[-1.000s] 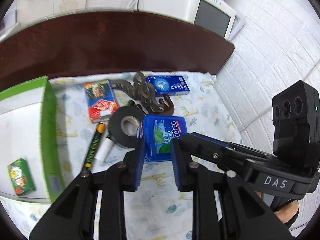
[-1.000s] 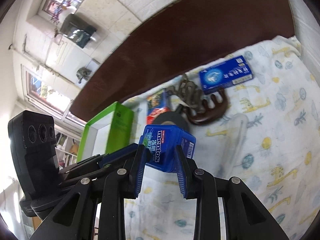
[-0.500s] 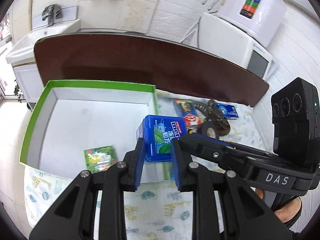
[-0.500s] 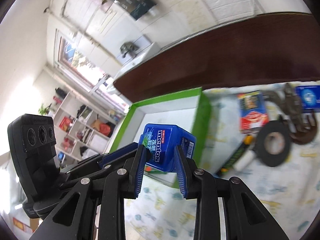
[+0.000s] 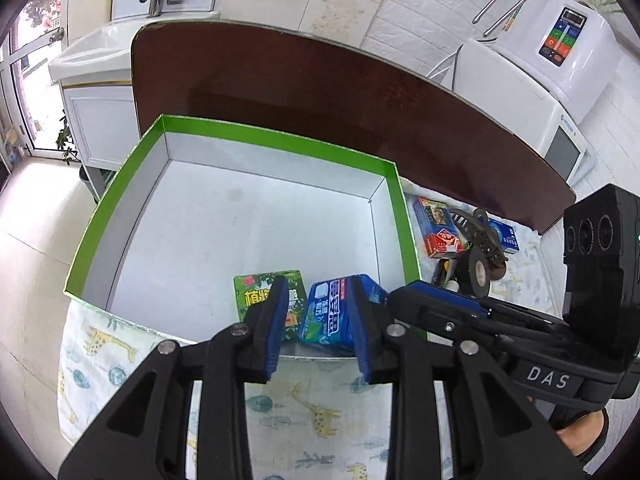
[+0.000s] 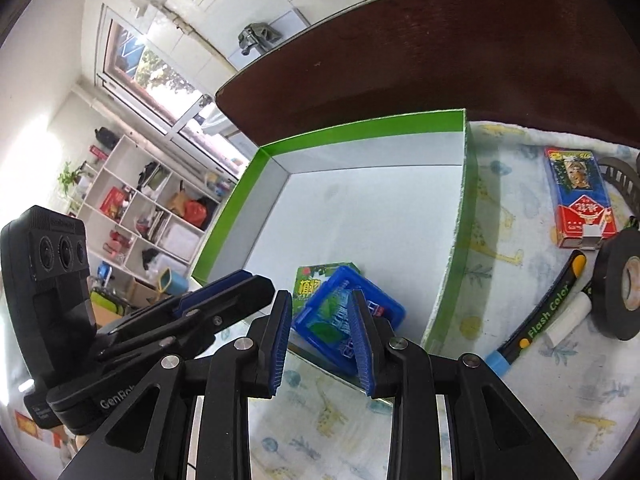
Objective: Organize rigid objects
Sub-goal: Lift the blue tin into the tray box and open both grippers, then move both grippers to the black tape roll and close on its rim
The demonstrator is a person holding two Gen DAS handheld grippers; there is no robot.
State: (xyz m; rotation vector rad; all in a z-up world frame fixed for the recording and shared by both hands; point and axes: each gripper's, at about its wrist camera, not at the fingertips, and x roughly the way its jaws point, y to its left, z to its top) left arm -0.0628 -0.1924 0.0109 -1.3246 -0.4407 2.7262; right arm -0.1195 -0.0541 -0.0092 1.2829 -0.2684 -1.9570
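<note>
Inside the green box point(image 5: 402, 216), near corner, blue mint tin point(image 5: 334, 318) lay beside a green packet point(image 5: 256, 292), between my opening left tongs point(image 5: 316, 324); right tongs point(image 6: 320, 338) narrow, seemingly gripping nothing.

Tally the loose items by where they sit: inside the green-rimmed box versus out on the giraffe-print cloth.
Inside box: 2, blue mint tin and green packet
On cloth: 6, red-blue card pack, blue carton, black tape roll, black marker, white tube, dark wooden piece
Total: 8

Left tool point(image 5: 316, 324) opening over blue tin point(image 5: 326, 316) (inside green box point(image 5: 276, 136)).
</note>
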